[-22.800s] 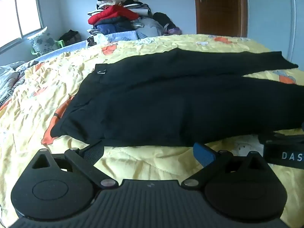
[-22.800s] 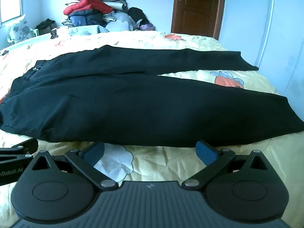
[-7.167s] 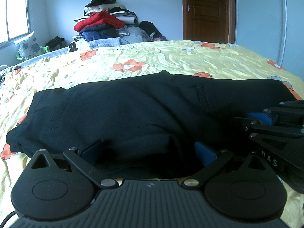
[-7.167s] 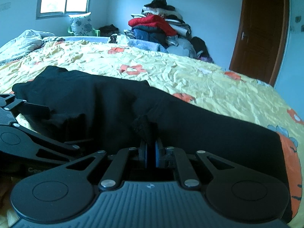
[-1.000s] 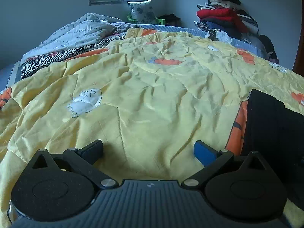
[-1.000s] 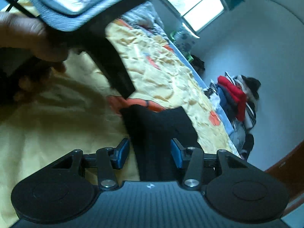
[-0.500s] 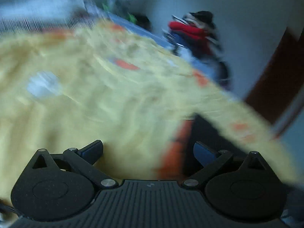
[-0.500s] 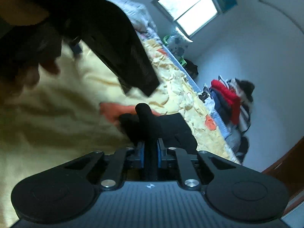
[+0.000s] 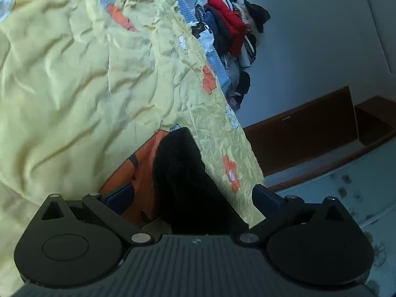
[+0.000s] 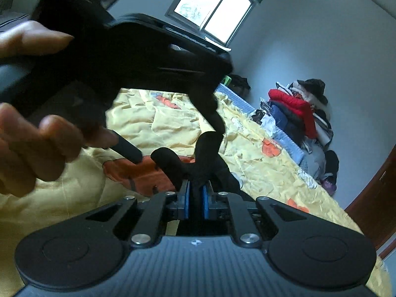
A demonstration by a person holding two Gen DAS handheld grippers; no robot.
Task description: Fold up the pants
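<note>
Pants (image 10: 208, 148) partly folded on bed (image 10: 259, 170); pinched between right gripper (image 10: 194, 199) fingers, straddled by spread, unclenched left gripper (image 9: 193, 194) fingers; final fold pending.

Each matte black plastic two-finger gripper, left gripper (image 9: 193, 194) and right gripper (image 10: 194, 199), has a ribbed body, round hubs, silver screws, and blue pads (image 10: 186, 198).

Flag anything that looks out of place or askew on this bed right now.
The pants aren't lying flat: the right gripper is shut on a bunched edge that sticks up in two lumps. The left gripper is open with the dark cloth between its fingers. The quilt is heavily creased. Beyond the bed, a clothes pile leans untidily.
</note>
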